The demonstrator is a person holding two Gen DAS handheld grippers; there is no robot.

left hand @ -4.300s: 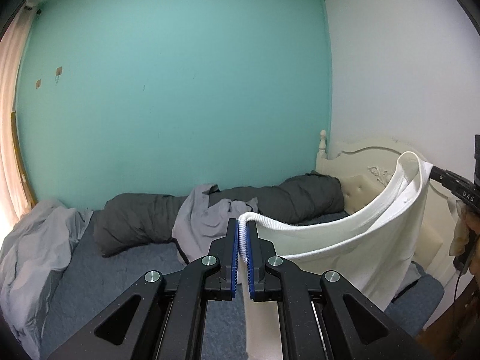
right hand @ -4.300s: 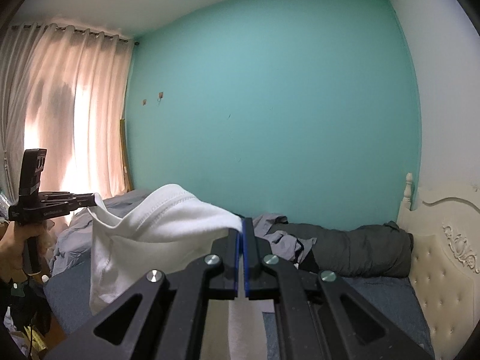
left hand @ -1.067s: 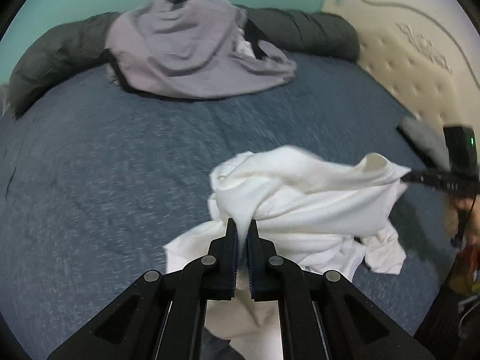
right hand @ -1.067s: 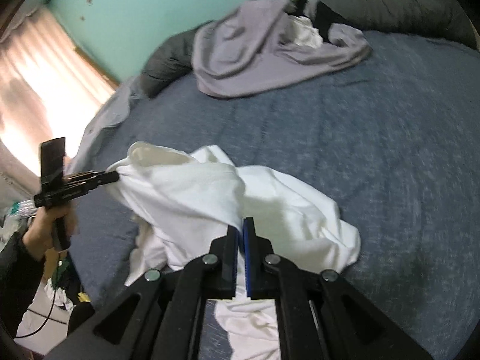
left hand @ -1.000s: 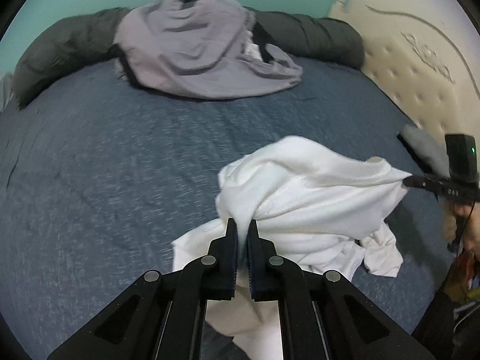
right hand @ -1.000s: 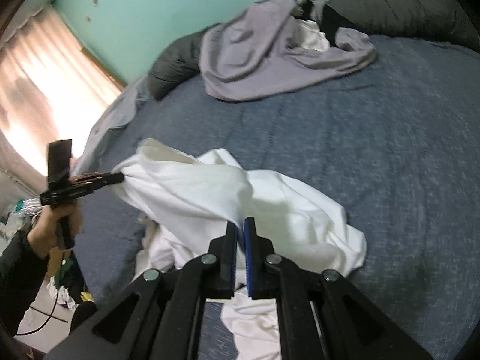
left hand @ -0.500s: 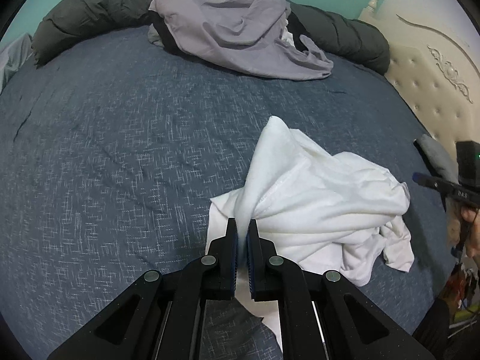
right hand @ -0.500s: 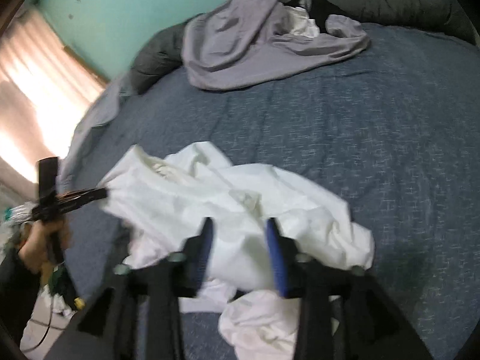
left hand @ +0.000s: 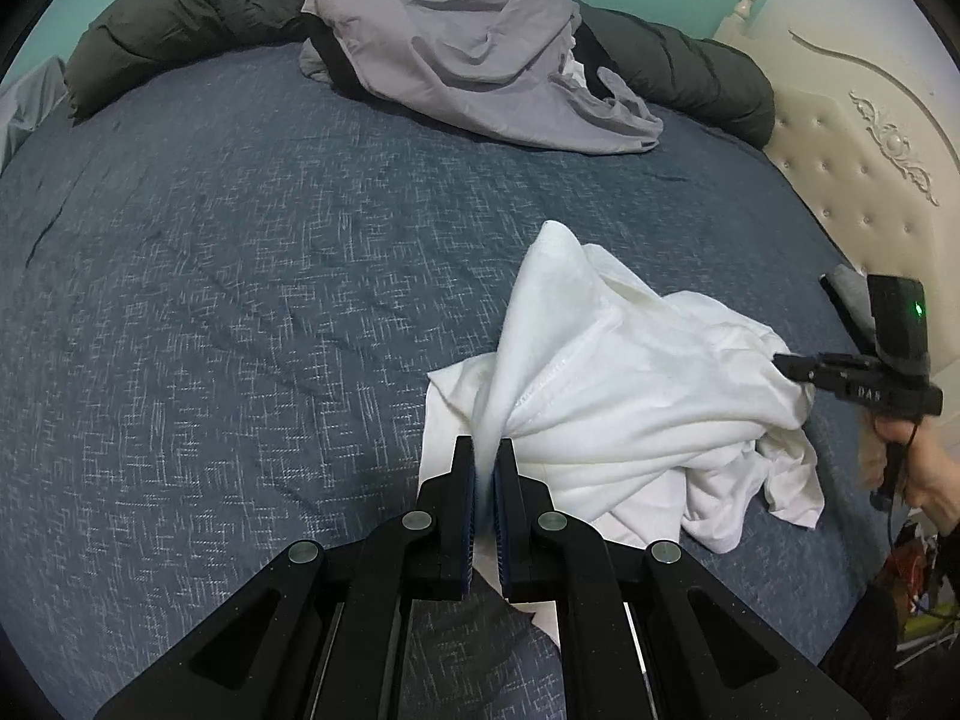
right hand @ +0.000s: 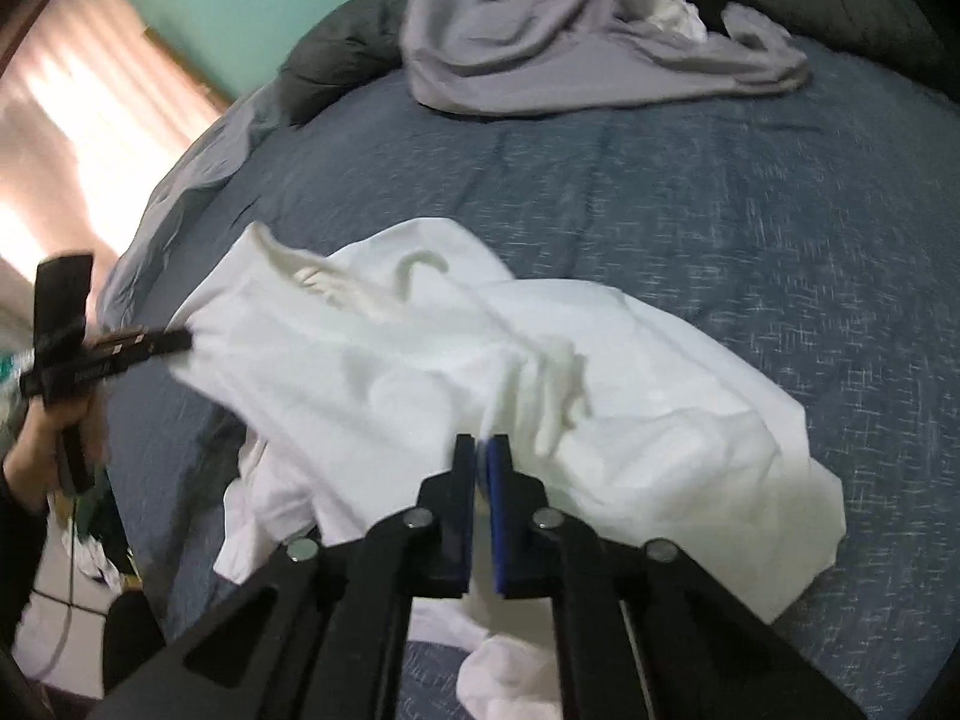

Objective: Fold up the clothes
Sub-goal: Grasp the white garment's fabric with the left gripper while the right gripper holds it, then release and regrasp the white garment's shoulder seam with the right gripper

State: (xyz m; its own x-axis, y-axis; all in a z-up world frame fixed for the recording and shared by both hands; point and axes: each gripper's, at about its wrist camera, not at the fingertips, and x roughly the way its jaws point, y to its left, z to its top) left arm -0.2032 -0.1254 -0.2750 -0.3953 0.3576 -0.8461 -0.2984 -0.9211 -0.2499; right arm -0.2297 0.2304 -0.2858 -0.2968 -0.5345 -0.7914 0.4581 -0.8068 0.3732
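Observation:
A crumpled white garment (left hand: 630,372) lies in a heap on the dark blue bedspread (left hand: 240,300). My left gripper (left hand: 486,456) is shut on a fold of it, and the cloth rises in a peak from the jaws. In the right wrist view the same garment (right hand: 480,372) spreads wide, with the left gripper (right hand: 183,341) pinching its left edge. My right gripper (right hand: 482,447) is shut on a ridge of the cloth near the heap's middle. From the left wrist view, the right gripper (left hand: 783,360) meets the garment's right edge.
A grey garment pile (left hand: 480,42) lies on a rolled dark duvet (left hand: 180,18) at the far side of the bed. A cream tufted headboard (left hand: 870,150) stands on the right. A bright curtain (right hand: 60,120) is at the left. Hands (left hand: 924,468) hold both tools.
The raised garment has sunk onto the bed. The right gripper opened, let go of the cloth, then shut on it again lower down. Both grippers came down.

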